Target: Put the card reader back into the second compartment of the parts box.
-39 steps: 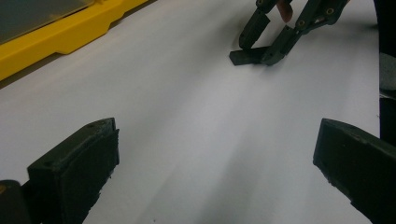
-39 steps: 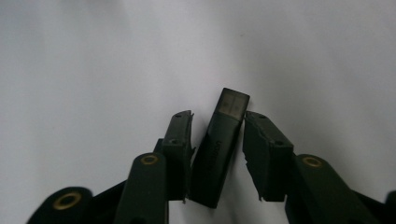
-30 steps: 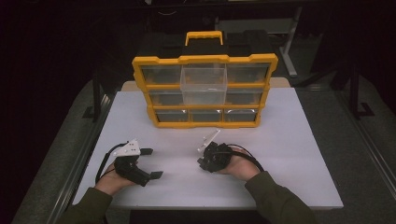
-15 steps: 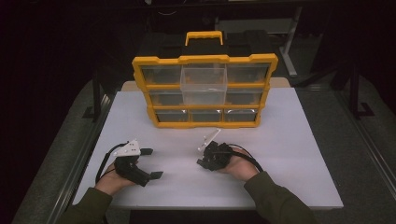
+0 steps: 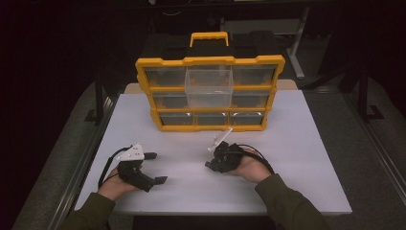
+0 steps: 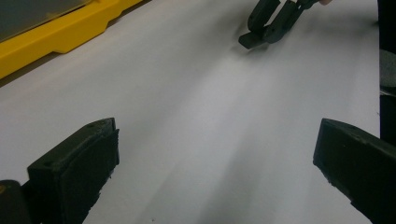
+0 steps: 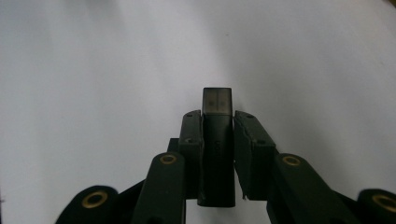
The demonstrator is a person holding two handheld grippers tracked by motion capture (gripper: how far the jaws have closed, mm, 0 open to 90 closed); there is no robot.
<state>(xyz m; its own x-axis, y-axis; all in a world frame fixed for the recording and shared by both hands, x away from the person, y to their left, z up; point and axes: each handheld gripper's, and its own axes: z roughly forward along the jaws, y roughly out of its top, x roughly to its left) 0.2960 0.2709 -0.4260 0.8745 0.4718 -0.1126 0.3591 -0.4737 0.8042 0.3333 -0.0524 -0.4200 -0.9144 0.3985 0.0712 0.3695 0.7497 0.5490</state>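
right gripper clamping small dark block — lower end hidden

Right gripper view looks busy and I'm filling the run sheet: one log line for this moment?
right gripper: shut on small black block | left gripper: open, nothing between | yellow organizer: one drawer out

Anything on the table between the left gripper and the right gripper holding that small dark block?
Nothing: bare white table separates the left gripper from the right gripper, as the high view and left gripper view show.
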